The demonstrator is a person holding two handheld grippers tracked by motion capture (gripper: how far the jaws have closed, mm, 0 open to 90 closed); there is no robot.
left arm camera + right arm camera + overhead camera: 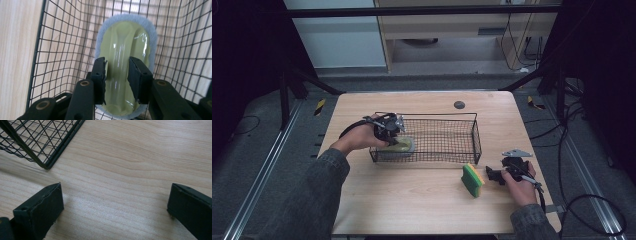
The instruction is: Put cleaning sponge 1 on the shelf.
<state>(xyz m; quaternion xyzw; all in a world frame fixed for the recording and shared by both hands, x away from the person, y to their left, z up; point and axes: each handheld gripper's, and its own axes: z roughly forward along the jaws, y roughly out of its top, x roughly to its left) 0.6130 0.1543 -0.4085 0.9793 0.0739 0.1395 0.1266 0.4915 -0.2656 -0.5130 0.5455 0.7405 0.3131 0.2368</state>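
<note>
Two grippers, two different states. Nearest me, my right gripper (pixel 497 174) rests low over the wooden table (pixel 412 200) with its jaws spread wide and nothing between them; its own view shows bare wood grain between the black pads and a corner of the basket beyond. Just beside it, to its left, a green and yellow sponge (pixel 472 179) stands on edge on the table, close to the jaws but not held.

Farther out, my left gripper (pixel 117 75) reaches down into the black wire basket (pixel 475 135) at its left end. Its jaws are closed on the raised handle of a pale green scrubber with a grey-blue fuzzy pad (pixel 125 42), which sits at or very near the basket floor.

I'd judge the job as loading cleaning things into the basket, roughly halfway: the scrubber is in but not released, and the sponge is outside waiting.
</note>
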